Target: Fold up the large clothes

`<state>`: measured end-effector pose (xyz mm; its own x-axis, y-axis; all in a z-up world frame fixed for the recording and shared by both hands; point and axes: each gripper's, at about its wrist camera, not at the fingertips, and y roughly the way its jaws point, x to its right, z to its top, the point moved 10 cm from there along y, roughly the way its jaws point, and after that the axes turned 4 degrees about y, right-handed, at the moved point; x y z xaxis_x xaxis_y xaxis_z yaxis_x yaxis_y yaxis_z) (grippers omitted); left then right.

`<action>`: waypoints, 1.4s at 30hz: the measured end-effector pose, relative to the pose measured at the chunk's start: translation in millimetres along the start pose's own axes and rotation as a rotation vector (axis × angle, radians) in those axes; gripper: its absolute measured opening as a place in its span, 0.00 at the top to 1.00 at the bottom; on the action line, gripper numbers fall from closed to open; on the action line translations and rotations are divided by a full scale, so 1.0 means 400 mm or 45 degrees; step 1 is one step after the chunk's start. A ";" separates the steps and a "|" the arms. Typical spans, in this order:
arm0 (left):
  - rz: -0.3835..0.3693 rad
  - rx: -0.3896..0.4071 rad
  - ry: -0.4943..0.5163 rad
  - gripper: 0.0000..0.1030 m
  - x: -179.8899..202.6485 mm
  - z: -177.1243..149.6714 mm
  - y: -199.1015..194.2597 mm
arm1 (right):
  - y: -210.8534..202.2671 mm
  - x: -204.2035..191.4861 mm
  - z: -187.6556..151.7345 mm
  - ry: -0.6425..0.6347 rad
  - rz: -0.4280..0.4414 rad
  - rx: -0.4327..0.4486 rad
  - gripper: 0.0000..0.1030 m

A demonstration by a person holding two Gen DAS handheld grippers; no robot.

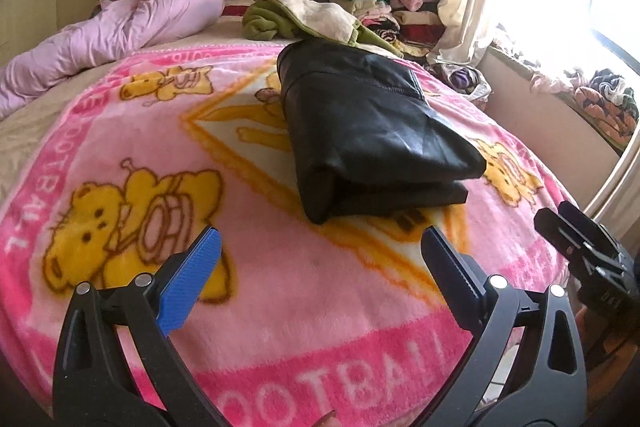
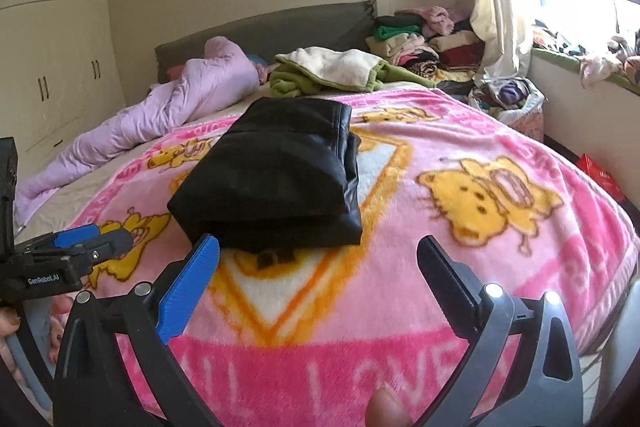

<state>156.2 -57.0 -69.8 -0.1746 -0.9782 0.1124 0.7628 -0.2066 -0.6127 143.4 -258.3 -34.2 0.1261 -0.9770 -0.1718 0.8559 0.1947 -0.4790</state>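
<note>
Resting folded into a compact stack on the pink blanket (image 1: 280, 307) of the bed, the black garment (image 1: 372, 131) lies just ahead of both tools. Left gripper (image 1: 320, 251) and right gripper (image 2: 318, 259) hold jaws apart, empty. Risk: the slick, leather-like layers may slide and unfold if nudged off-centre.

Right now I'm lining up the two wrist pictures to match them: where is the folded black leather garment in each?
Left wrist view: the folded black leather garment lies right of centre on the pink bear blanket, ahead of the open left tool.
Right wrist view: it lies left of centre, just beyond the open right tool.
Shared landmark: the green and cream blanket behind it.
</note>
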 end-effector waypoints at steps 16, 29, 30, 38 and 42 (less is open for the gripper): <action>0.009 -0.022 0.038 0.09 0.015 -0.028 0.017 | 0.019 -0.015 -0.050 -0.052 -0.036 -0.090 0.04; 0.034 -0.022 0.012 0.09 0.003 -0.027 0.014 | 0.025 -0.017 -0.055 -0.064 -0.039 -0.101 0.04; 0.035 -0.023 0.010 0.09 0.003 -0.026 0.014 | 0.026 -0.020 -0.054 -0.063 -0.035 -0.101 0.04; 0.050 -0.021 0.010 0.09 -0.004 -0.026 0.009 | 0.026 -0.022 -0.051 -0.063 -0.034 -0.100 0.04; 0.058 -0.023 0.012 0.09 -0.006 -0.027 0.009 | 0.028 -0.026 -0.048 -0.062 -0.033 -0.100 0.04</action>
<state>152.8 -55.1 -80.7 -0.1457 -0.9863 0.0771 0.7586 -0.1614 -0.6312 141.8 -244.5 -54.4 0.1306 -0.9844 -0.1176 0.8174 0.1741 -0.5492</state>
